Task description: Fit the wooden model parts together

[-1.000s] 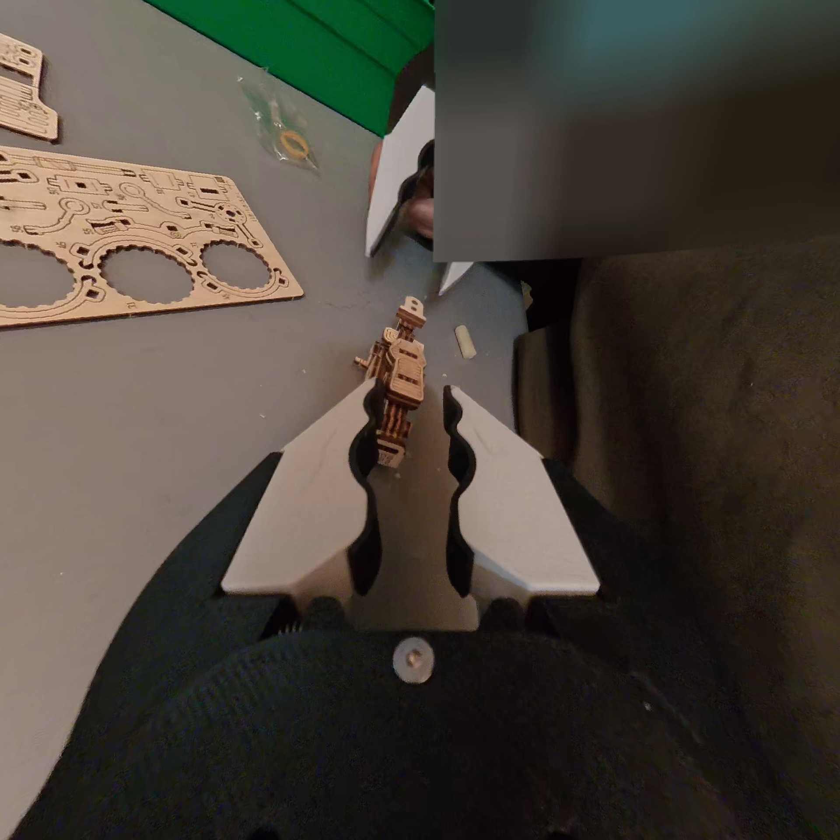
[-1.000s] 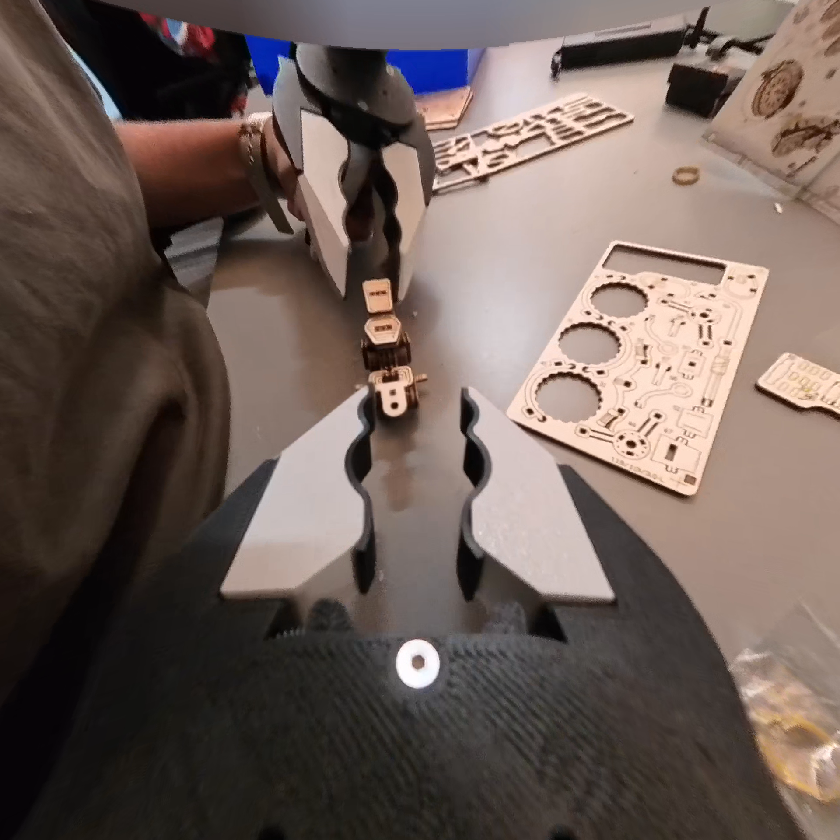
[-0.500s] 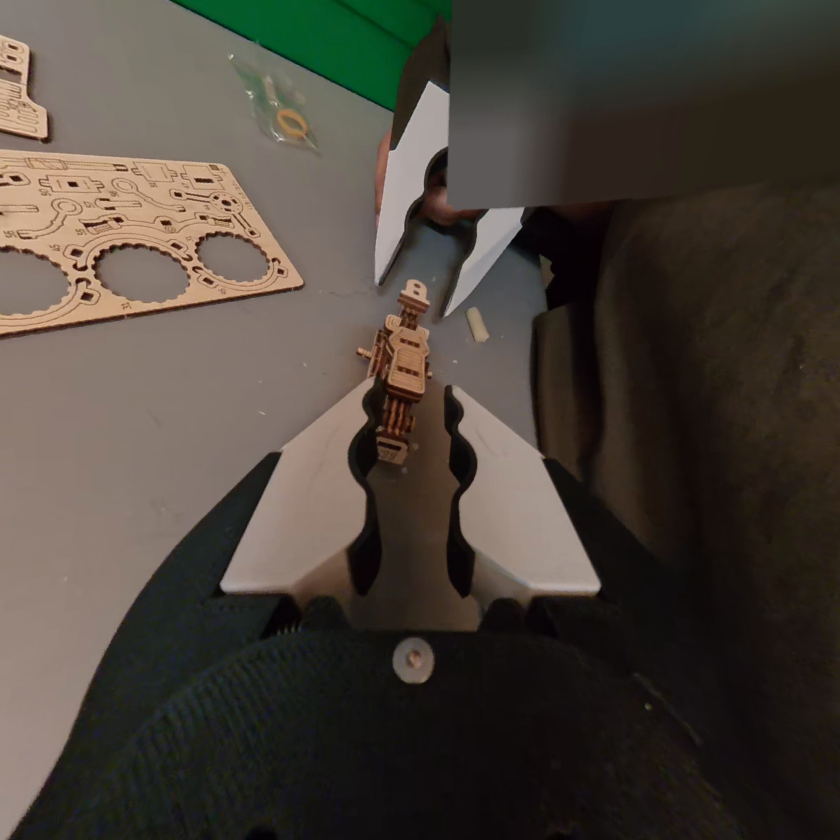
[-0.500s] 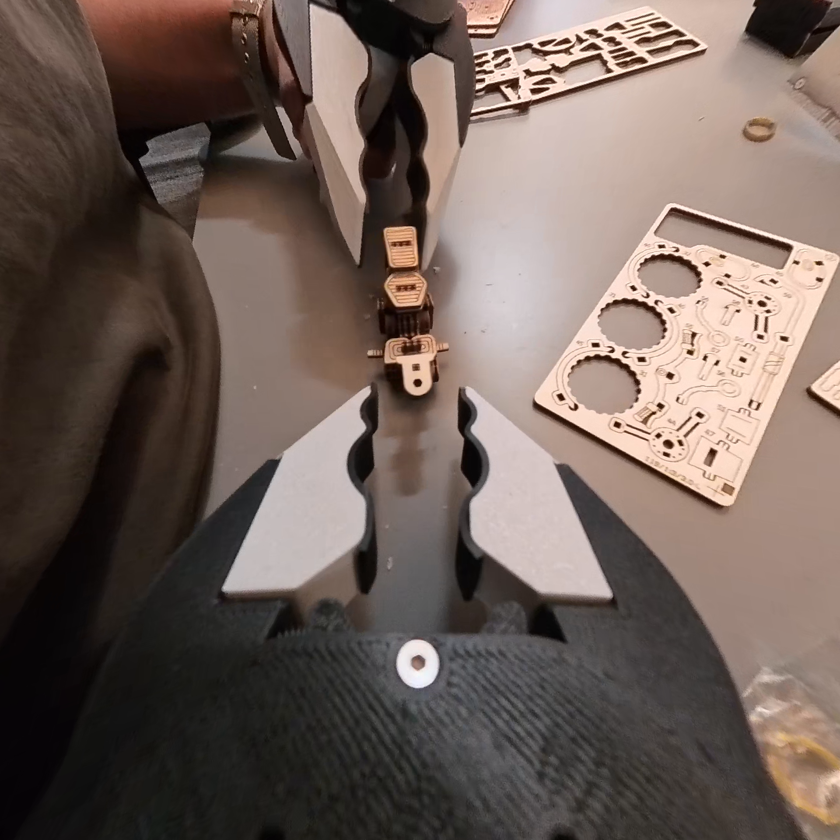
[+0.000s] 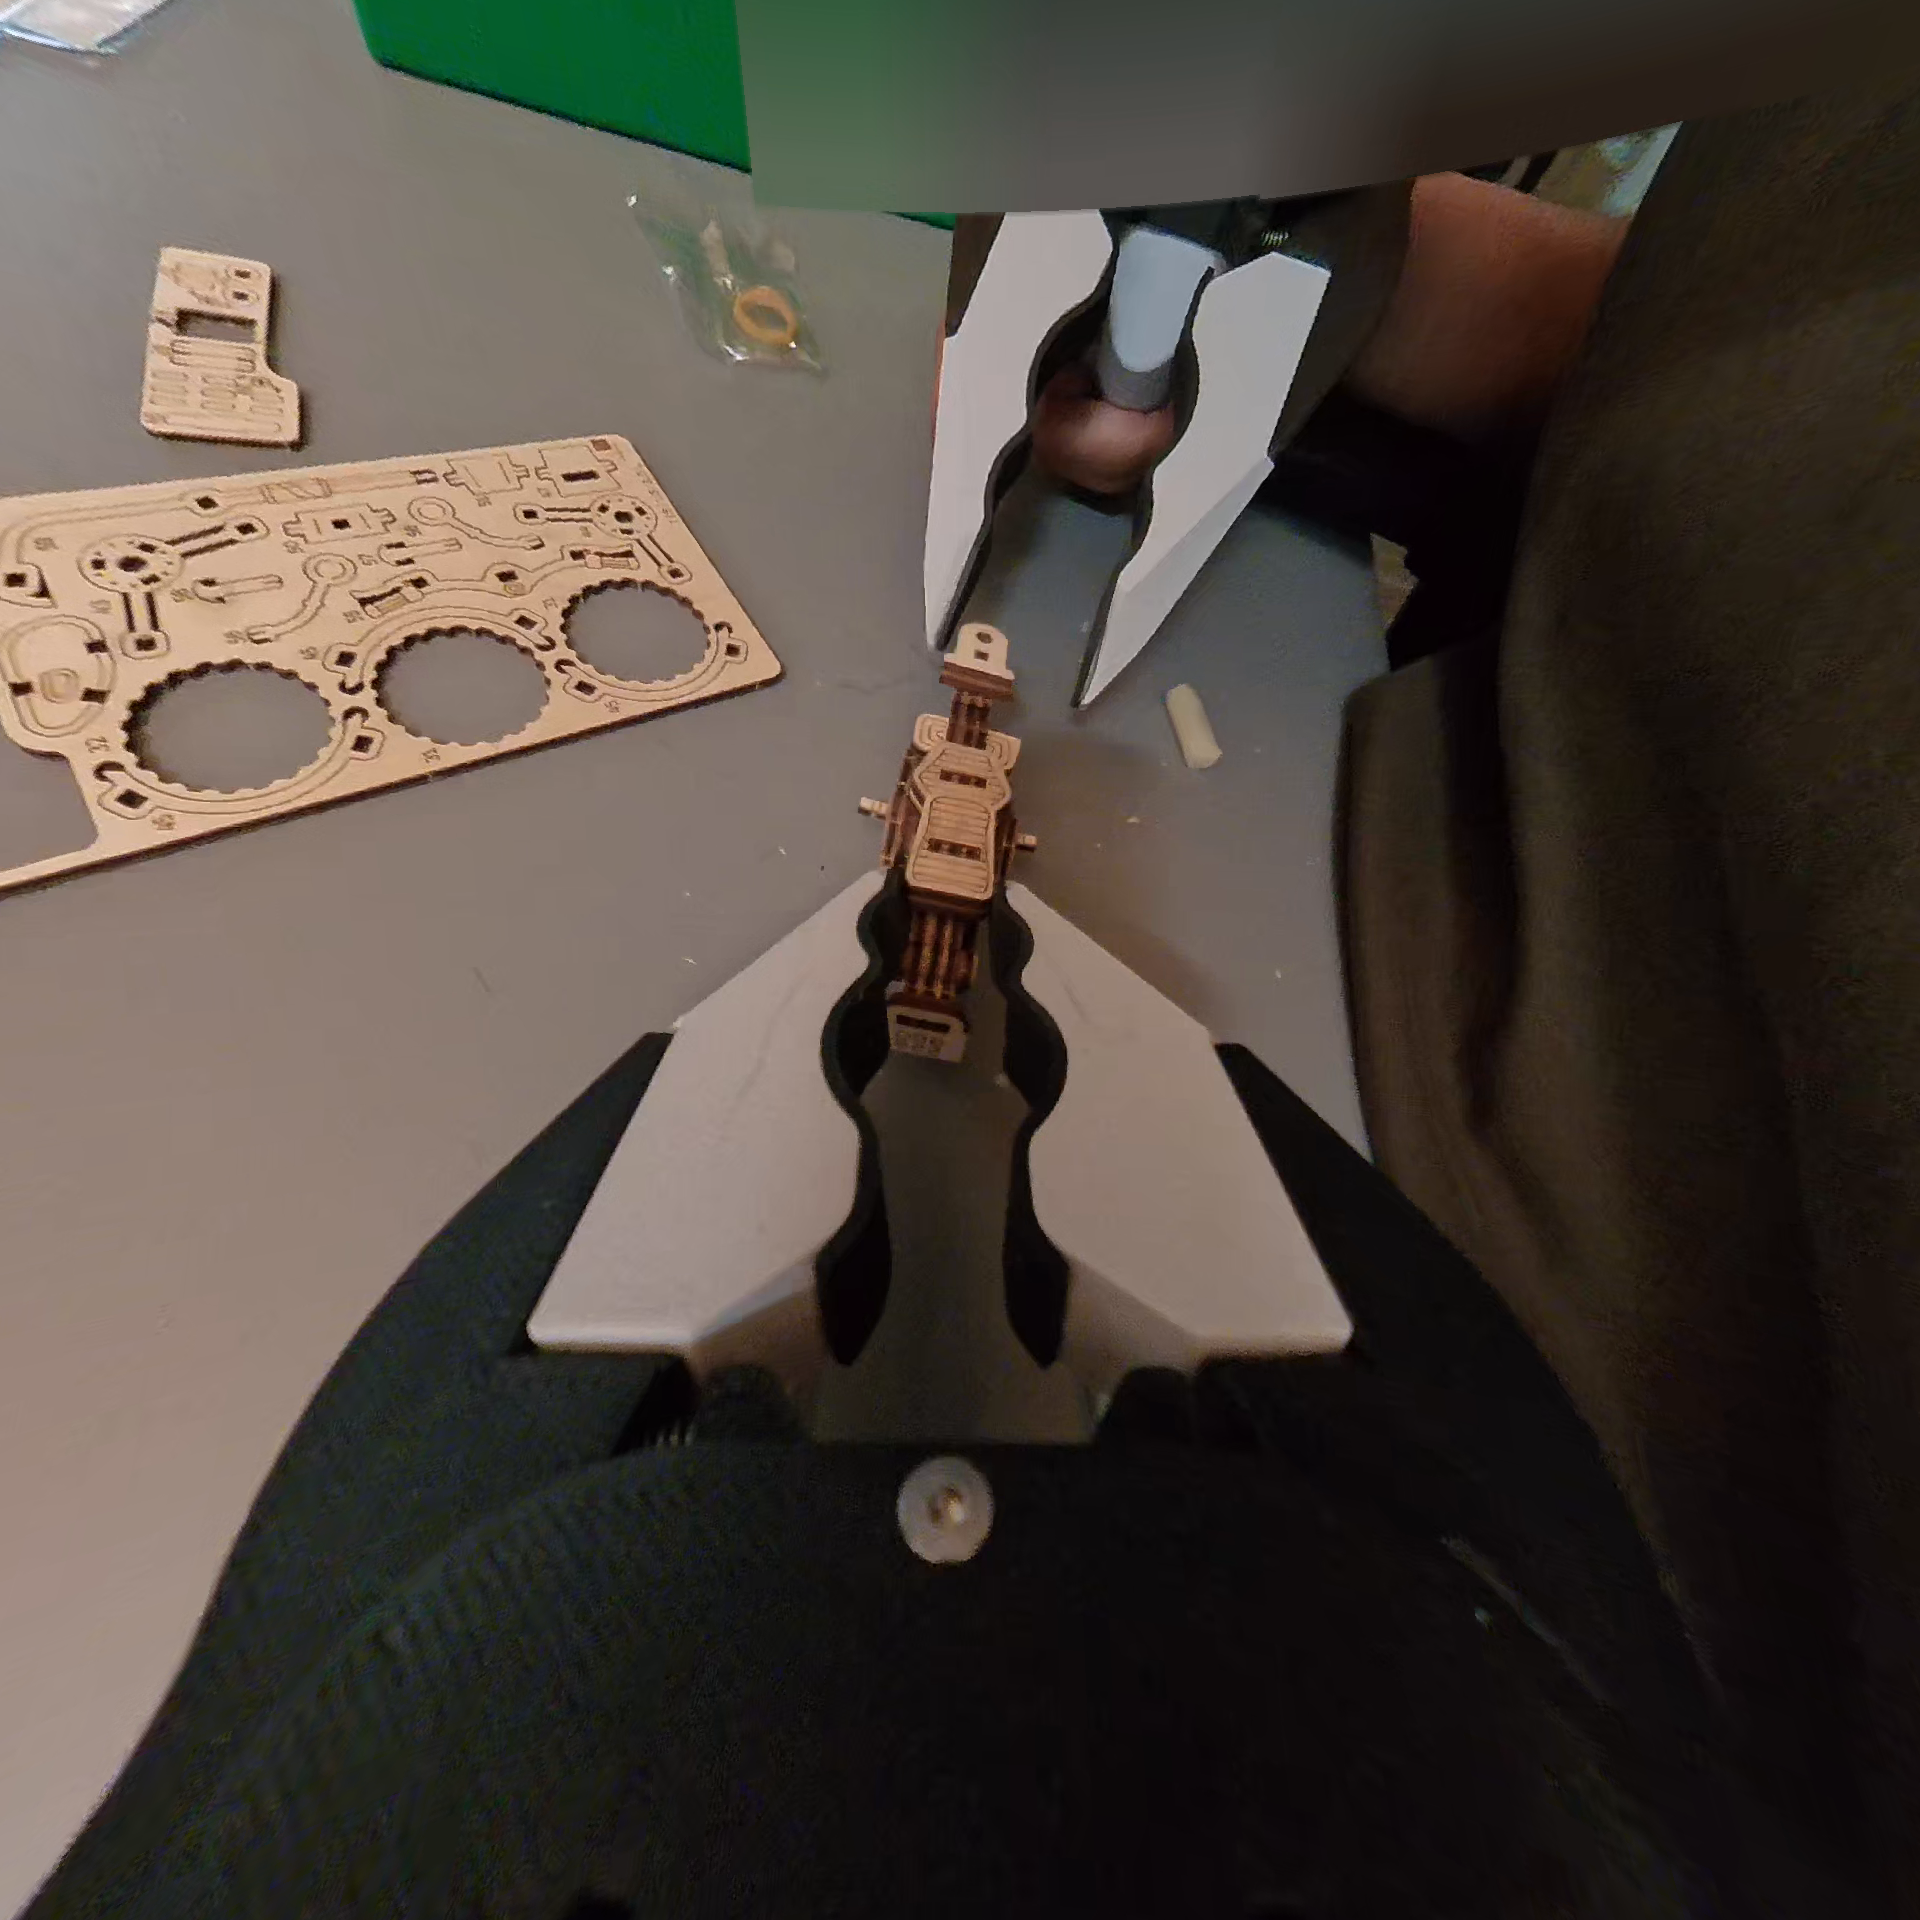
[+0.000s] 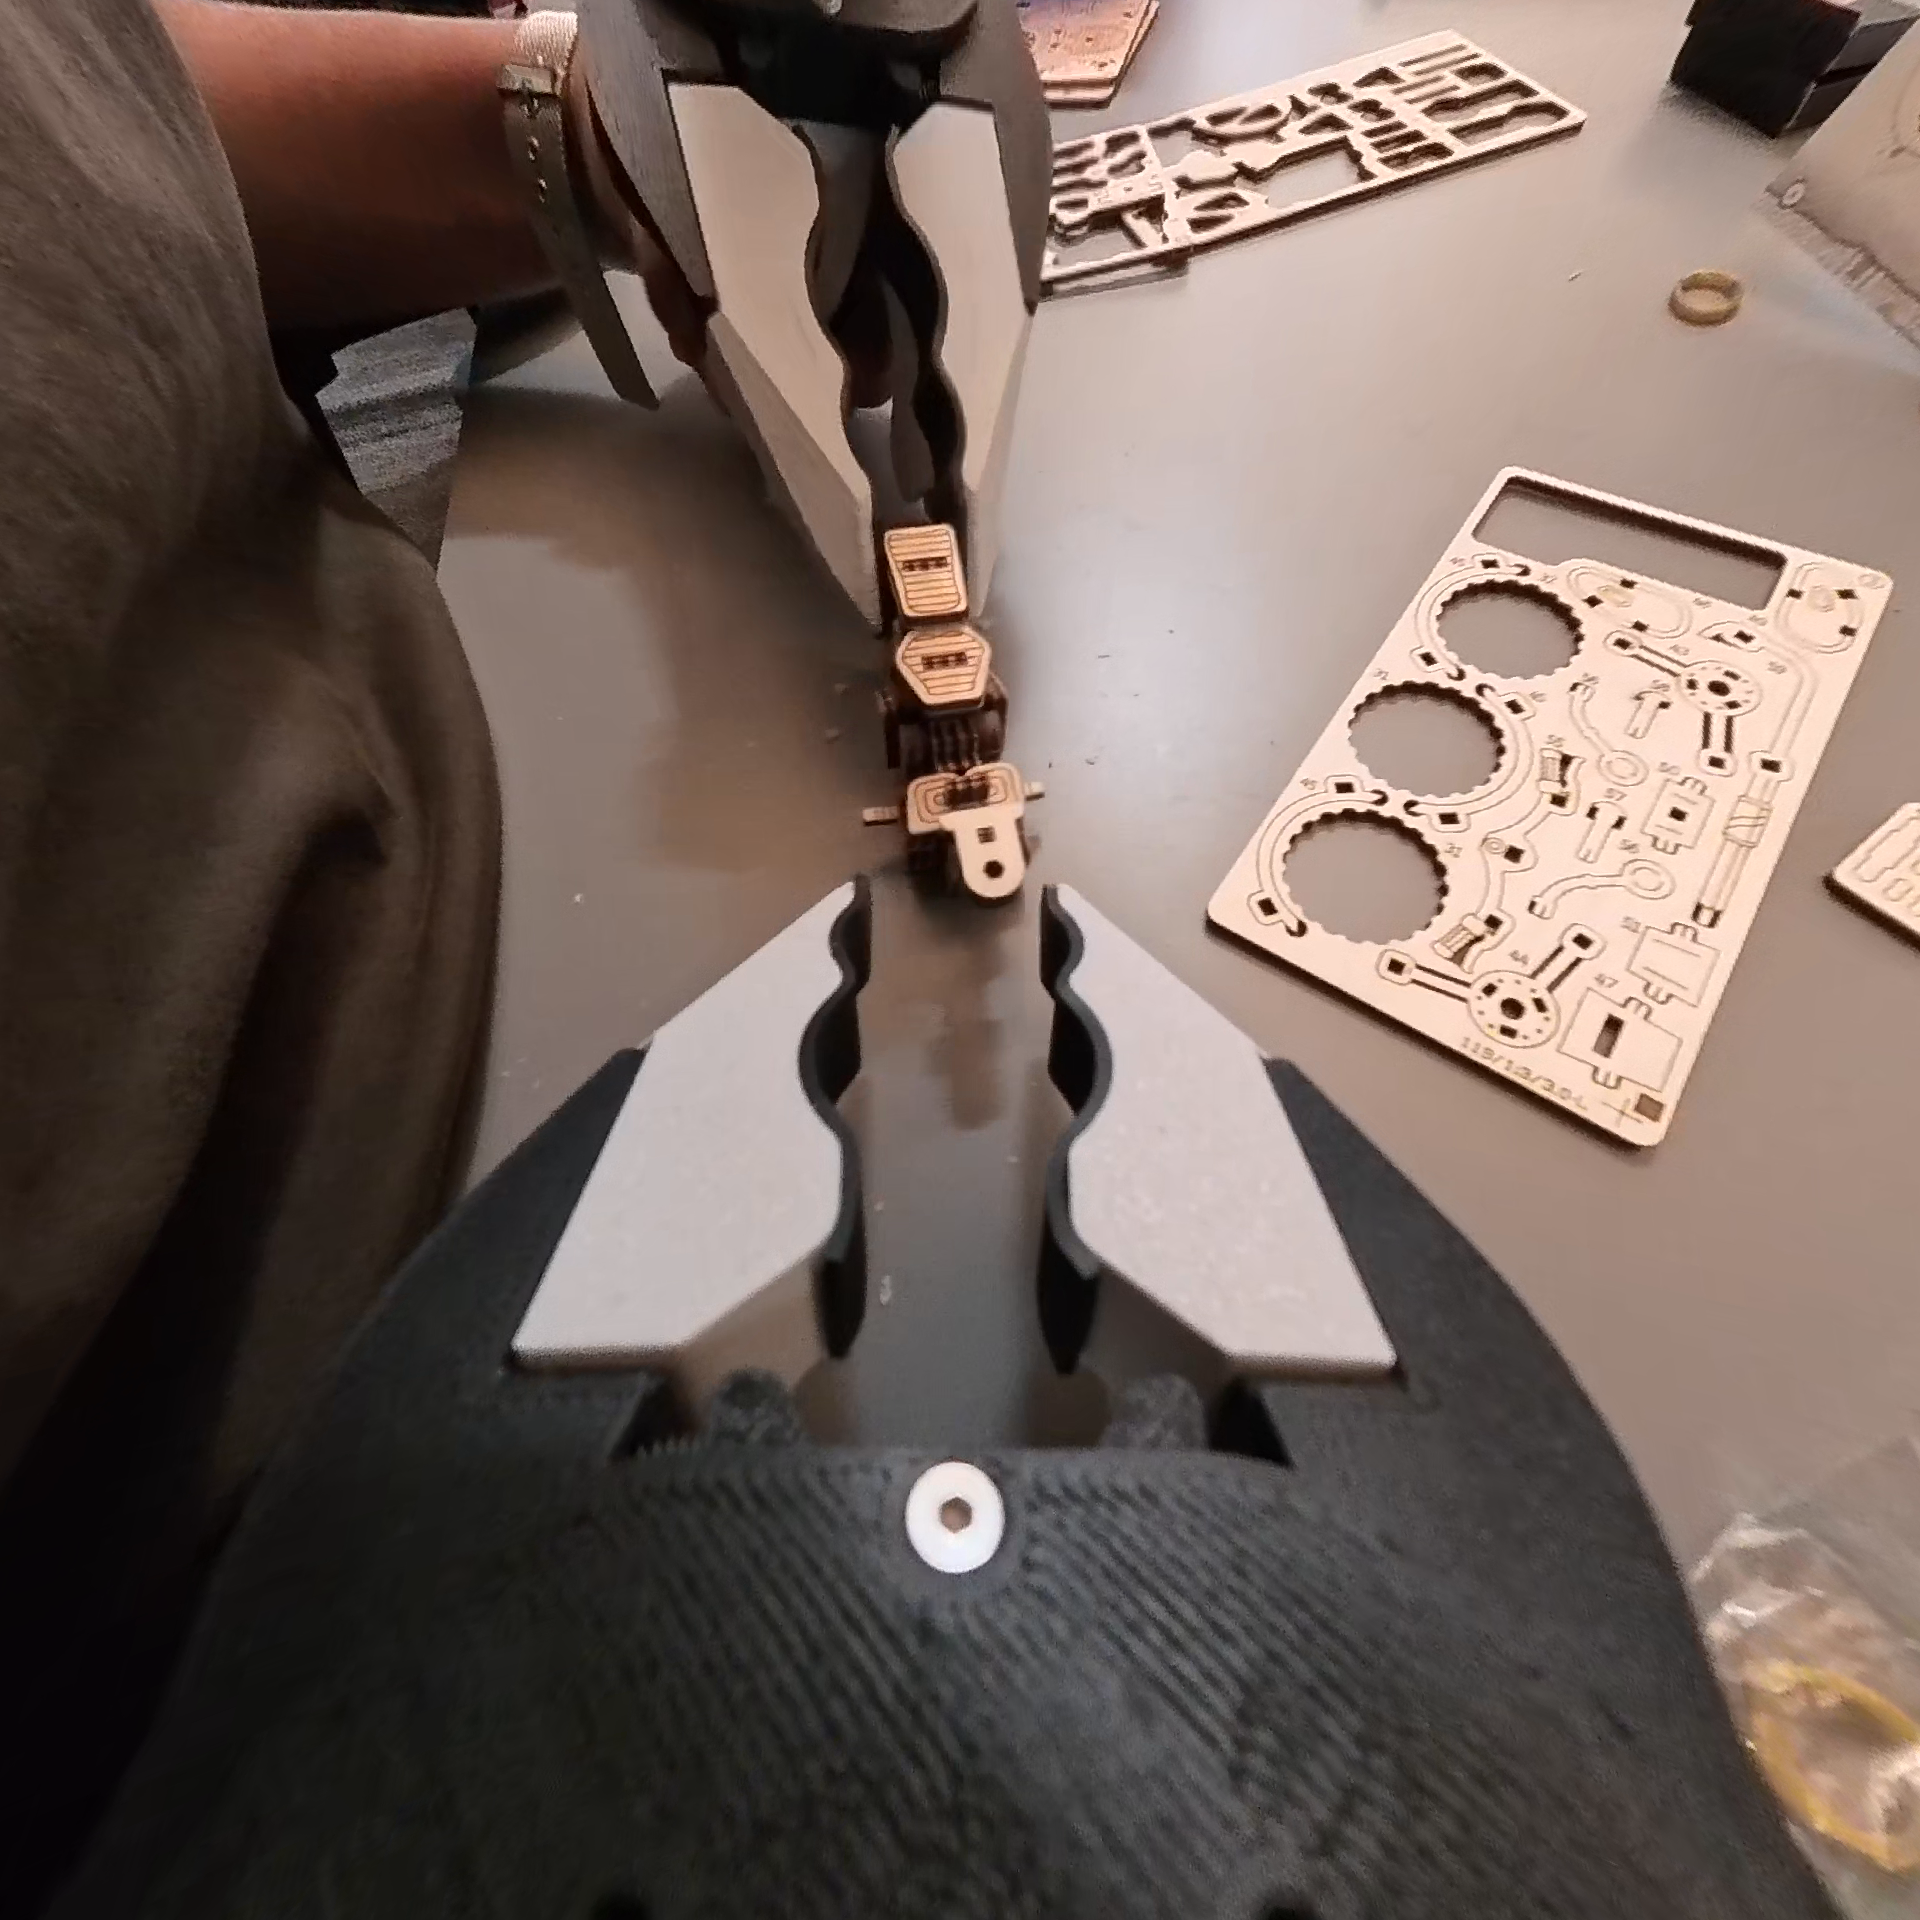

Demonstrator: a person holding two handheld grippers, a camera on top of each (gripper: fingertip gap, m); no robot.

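Note:
A small wooden model (image 5: 951,831) of stacked laser-cut parts lies on the grey table (image 5: 416,1039). My left gripper (image 5: 945,894) is shut on its rear end, with the jaws pressed on both sides. In the right wrist view the model (image 6: 951,748) lies lengthwise, and the left gripper (image 6: 930,603) clamps its far end. My right gripper (image 6: 951,888) is open and empty, its tips just short of the model's round-holed front tab (image 6: 987,862). In the left wrist view the right gripper (image 5: 1013,670) points down at that tab.
A punched-out wooden sheet (image 5: 364,644) lies left of the model, also seen in the right wrist view (image 6: 1558,810). A small wooden piece (image 5: 218,348), a plastic bag with a rubber band (image 5: 753,301), a short peg (image 5: 1192,725), a ring (image 6: 1704,296) and another sheet (image 6: 1299,135) lie around. A person's dark garment (image 5: 1662,935) borders the table. Across from one pair of fingers to the other is roughly 6 centimeters. My right tips are roughly 6 centimeters from the short peg (image 5: 1192,725).
My left gripper has closed on the model's rear end. My right gripper has moved in closer to the model's front tab and stays open.

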